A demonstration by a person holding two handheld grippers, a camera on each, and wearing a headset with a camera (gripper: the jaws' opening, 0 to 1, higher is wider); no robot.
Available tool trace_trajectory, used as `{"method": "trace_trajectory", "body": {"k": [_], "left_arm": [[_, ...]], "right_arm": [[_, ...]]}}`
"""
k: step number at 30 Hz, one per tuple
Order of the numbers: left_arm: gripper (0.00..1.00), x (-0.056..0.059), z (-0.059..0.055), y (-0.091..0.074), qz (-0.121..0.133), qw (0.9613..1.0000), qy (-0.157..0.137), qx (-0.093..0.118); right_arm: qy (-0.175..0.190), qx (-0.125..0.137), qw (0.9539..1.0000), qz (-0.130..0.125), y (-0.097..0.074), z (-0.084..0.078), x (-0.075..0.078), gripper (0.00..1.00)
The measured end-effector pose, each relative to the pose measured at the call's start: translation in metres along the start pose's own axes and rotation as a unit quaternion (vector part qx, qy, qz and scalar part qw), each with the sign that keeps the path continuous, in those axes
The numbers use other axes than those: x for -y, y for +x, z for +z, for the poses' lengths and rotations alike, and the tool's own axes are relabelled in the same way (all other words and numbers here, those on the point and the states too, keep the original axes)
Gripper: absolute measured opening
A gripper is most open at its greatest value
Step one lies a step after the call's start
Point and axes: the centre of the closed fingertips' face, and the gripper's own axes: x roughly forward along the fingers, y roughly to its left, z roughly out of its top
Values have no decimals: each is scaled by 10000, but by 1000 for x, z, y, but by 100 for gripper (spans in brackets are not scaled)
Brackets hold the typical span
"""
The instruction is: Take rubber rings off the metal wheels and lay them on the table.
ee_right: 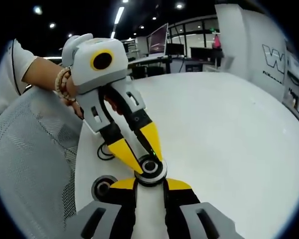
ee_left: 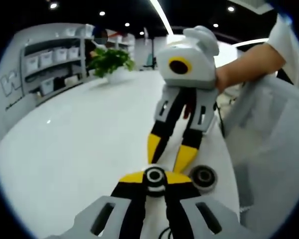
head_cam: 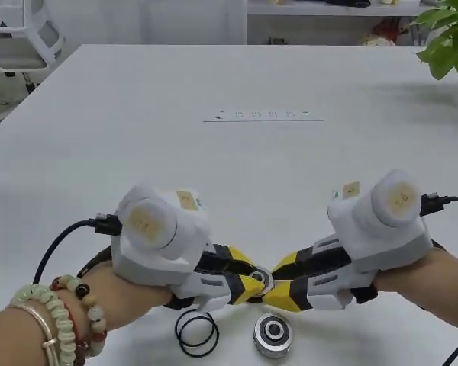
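Observation:
A small metal wheel (head_cam: 261,279) is held just above the white table (head_cam: 237,168), between the yellow tips of both grippers. My left gripper (head_cam: 251,284) comes in from the left and is shut on it; in the left gripper view the wheel (ee_left: 154,175) sits between my own tips. My right gripper (head_cam: 275,290) meets it from the right and also grips the wheel (ee_right: 152,168). Two loose black rubber rings (head_cam: 197,333) lie overlapping on the table below the left gripper. A second metal wheel (head_cam: 273,334) lies flat beside them.
A printed strip (head_cam: 263,116) lies mid-table. A green plant (head_cam: 450,38) stands at the far right corner and a white chair (head_cam: 19,38) beyond the far left edge. Cables trail from both grippers toward the near edge.

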Motion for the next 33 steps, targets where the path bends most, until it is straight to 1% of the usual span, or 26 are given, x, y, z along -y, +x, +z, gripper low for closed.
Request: {"method": "trace_trajectory", "body": {"k": [2, 6, 8, 9, 10, 11, 14, 15, 16, 17, 18, 19, 22, 23, 24, 25, 27, 29, 30, 31, 33], "left_arm": [[15, 0, 0, -1, 38, 10000, -21, 37], [15, 0, 1, -1, 32, 10000, 4, 54], [14, 0, 1, -1, 38, 10000, 0, 58], [14, 0, 1, -1, 49, 10000, -1, 59], [14, 0, 1, -1, 65, 10000, -13, 61], [14, 0, 1, -1, 76, 9999, -27, 69], [14, 0, 1, -1, 94, 9999, -30, 66], [14, 0, 1, -1, 99, 9999, -26, 65], [14, -1, 0, -1, 102, 9999, -16, 61], [14, -1, 0, -2, 105, 9999, -18, 60], [14, -1, 0, -2, 110, 9999, -21, 60], [14, -1, 0, -2, 108, 9999, -24, 64], [14, -2, 0, -2, 115, 9999, -25, 61], [14, -2, 0, -2, 119, 9999, -33, 59], [14, -2, 0, -3, 123, 9999, -32, 59], [14, -2, 0, -3, 125, 9999, -28, 59], [14, -2, 0, -3, 133, 9999, -24, 65], [14, -2, 0, -3, 141, 9999, -18, 82], [14, -2, 0, -3, 141, 9999, -3, 83], [14, -2, -1, -3, 139, 9999, 12, 87], [14, -2, -1, -3, 130, 9999, 18, 95]], "right_arm": [[-65, -25, 10000, 0, 0, 0, 0, 18], [-155, -51, 9999, -1, 0, 0, 0, 17], [-321, -147, 9994, -28, -2, -1, 0, 15], [-460, -307, 9984, -94, -3, -5, 3, 12], [-435, -283, 9987, -14, -2, -5, 0, 9], [-339, -232, 9991, -45, -2, -4, 1, 9], [-385, -250, 9989, -51, -2, -4, 2, 9], [-389, -273, 9989, -66, -2, -4, 2, 8], [-386, -300, 9988, -81, -2, -4, 2, 5], [-522, -398, 9978, -131, -4, -6, 5, 1], [-480, -343, 9982, -142, -3, -5, 5, 0], [-492, -339, 9980, -216, -4, -4, 8, 0], [-396, -370, 9981, -275, -3, -5, 10, 0], [-332, -380, 9982, -312, -4, -5, 11, 0], [-100, -404, 9984, -390, -4, -5, 14, 0], [29, -405, 9984, -406, -5, -4, 15, 0], [446, -338, 9977, -375, -6, -3, 16, 0], [773, -163, 9963, -347, -7, 1, 18, 0], [1023, -109, 9942, -303, -9, 1, 18, 0], [1157, -63, 9928, -296, -9, 2, 19, 0], [1406, 129, 9898, -212, -10, 7, 18, 0]]}}
